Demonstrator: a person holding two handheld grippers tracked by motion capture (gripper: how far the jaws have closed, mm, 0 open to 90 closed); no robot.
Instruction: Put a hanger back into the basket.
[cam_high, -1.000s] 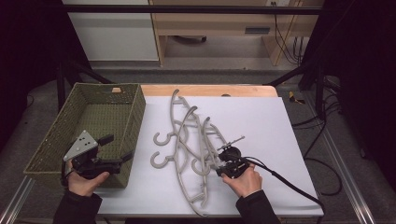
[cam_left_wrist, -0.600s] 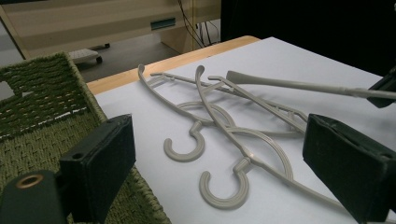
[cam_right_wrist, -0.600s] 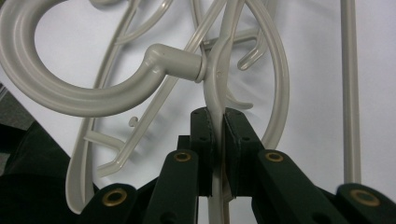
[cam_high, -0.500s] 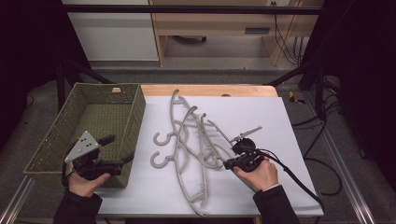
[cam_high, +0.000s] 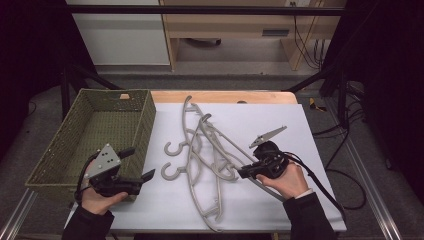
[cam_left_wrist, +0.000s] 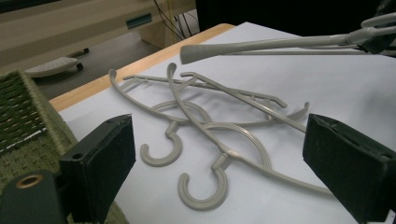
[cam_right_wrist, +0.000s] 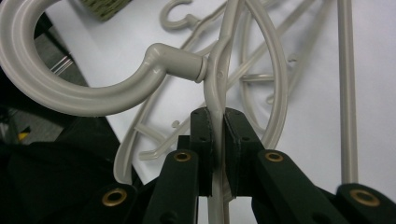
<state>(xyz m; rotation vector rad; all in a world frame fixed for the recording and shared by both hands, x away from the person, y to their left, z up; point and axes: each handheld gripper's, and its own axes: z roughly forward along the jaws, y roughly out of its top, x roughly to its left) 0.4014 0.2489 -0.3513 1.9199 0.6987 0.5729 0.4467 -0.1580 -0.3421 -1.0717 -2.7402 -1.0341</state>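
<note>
Right tool (cam_high: 246, 172): in the person's right hand (cam_high: 287, 180), at the near right of the white table (cam_high: 310, 150). In the right gripper view its two black jaws are pressed together on the thin arm of a grey plastic hanger (cam_right_wrist: 219, 88), just below the neck of the hook. That hanger is lifted: in the left gripper view one of its ends (cam_left_wrist: 243, 46) hangs in the air above the sheet.

Left tool (cam_high: 137, 172): in the left hand (cam_high: 100, 197), at the near left table edge, jaws spread wide with nothing between the pads. It sits beside the near corner of the woven green basket (cam_high: 60, 145), which stands on the left of the table.

Remaining hangers (cam_high: 197, 145): grey, same type, lying flat and overlapping in a loose pile at the middle of the table, between the two tools, hooks turned toward the basket. Two hooks (cam_left_wrist: 161, 149) lie side by side on the sheet.
</note>
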